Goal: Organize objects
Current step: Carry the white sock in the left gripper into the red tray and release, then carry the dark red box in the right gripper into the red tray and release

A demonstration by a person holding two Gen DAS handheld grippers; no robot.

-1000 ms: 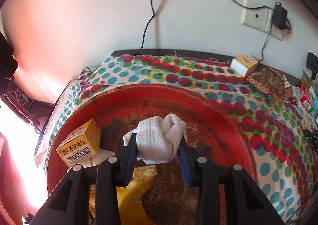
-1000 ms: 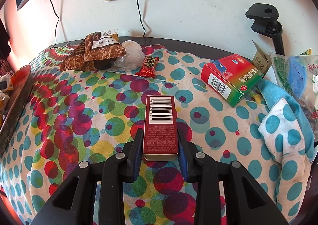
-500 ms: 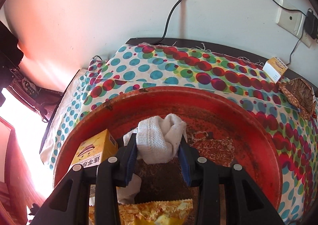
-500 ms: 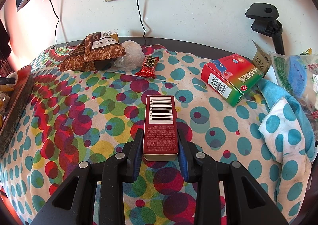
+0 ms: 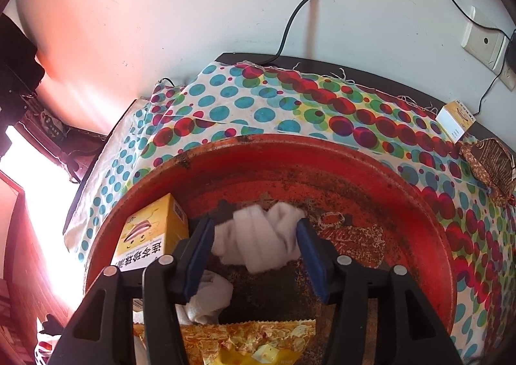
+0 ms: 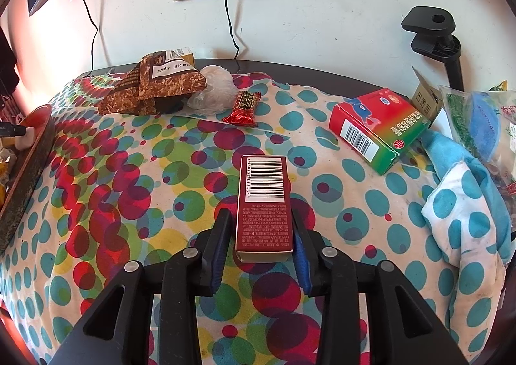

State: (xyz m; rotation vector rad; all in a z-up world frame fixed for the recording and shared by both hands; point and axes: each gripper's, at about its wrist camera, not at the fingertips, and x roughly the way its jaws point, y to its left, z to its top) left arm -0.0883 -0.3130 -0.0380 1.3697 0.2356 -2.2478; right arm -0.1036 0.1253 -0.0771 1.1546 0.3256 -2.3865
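In the left wrist view my left gripper (image 5: pixel 254 226) hangs over the rusty red round tray (image 5: pixel 322 152). Its jaws are opening, and a bunched white cloth (image 5: pixel 258 242) sits blurred and loose between the blue pads. In the tray also lie a yellow box (image 5: pixel 151 236), a second white cloth (image 5: pixel 209 300) and a yellow snack bag (image 5: pixel 245 339). In the right wrist view my right gripper (image 6: pixel 261 219) straddles a dark red box (image 6: pixel 266 197) with a barcode, which lies flat on the dotted tablecloth. Its jaws are opening, and a slim gap shows at the left pad.
Beyond the right gripper lie a red-and-green box (image 6: pixel 377 126), a red snack bar (image 6: pixel 245 103), brown bags (image 6: pixel 154 84) and a crumpled clear bag (image 6: pixel 216 87). A bunched blue dotted cloth (image 6: pixel 467 203) lies at the right. The tray's rim (image 6: pixel 29 155) shows at the left edge.
The left jaws have spread wide and the white cloth has come loose between them; the left view swung along the tray. The right jaws parted slightly around the dark red box.
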